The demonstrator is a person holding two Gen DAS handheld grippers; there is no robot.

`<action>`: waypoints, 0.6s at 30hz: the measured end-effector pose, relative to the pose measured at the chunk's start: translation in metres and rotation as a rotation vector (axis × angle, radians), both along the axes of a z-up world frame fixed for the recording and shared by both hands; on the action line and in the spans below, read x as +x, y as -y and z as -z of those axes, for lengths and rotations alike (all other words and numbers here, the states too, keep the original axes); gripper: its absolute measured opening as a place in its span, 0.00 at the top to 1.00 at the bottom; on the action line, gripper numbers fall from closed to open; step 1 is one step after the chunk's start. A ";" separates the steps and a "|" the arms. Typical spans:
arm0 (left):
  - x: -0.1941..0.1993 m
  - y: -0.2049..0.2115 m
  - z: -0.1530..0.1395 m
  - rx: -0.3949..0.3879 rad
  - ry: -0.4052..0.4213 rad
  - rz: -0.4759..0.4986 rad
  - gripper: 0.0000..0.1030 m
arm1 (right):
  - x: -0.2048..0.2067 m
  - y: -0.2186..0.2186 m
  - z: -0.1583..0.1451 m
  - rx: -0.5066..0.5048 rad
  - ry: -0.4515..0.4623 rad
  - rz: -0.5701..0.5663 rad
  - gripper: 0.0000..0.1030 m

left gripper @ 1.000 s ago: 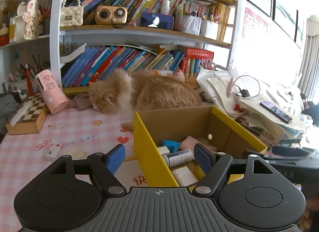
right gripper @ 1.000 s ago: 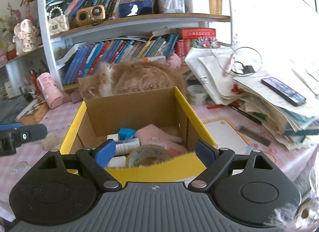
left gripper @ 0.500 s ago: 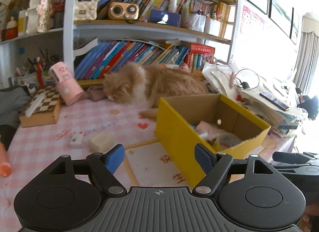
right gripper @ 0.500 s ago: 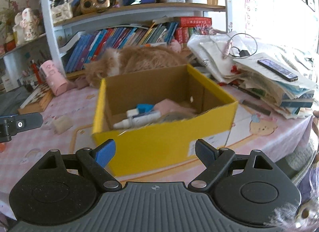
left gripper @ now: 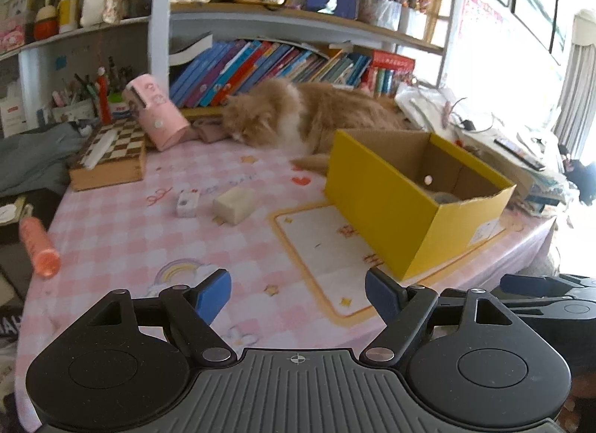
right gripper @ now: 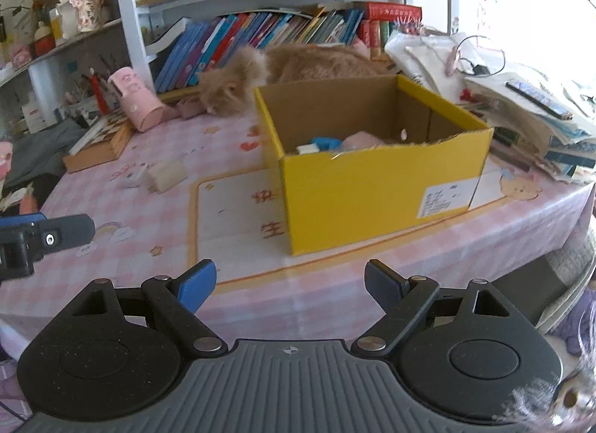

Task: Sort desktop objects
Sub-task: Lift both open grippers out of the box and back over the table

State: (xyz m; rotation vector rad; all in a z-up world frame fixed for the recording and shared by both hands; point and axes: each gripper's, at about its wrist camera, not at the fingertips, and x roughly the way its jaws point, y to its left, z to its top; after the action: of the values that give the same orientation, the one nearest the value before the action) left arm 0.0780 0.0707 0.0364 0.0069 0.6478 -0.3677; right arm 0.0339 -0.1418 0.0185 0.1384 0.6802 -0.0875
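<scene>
On desk: both tongs (left gripper: 298, 293) (right gripper: 288, 284) spread, empty; yellow box (right gripper: 372, 187) w/ items.

Black ribbed gripper bodies, silver screws, blue fingers (left gripper: 212, 293)

The box (right gripper: 372, 187) is yellow outside and brown cardboard inside, with a white label. The tablecloth (left gripper: 123, 232) has pink and white checks, with a small rainbow print. The cat (left gripper: 298, 116) is orange with white. At the far left, the board (left gripper: 111, 142) has brown and white squares. The fingertips (right gripper: 195, 286) are blue.
</scene>
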 end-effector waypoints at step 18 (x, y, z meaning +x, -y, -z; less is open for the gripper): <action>-0.012 -0.053 0.006 0.041 -0.014 -0.125 0.13 | 0.000 -0.059 0.004 0.001 -0.026 -0.182 0.17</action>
State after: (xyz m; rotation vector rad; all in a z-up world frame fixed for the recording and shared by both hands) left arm 0.0662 0.1236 0.0308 0.0027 0.6658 -0.2341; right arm 0.0343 -0.0824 0.0143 0.0756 0.7162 0.0858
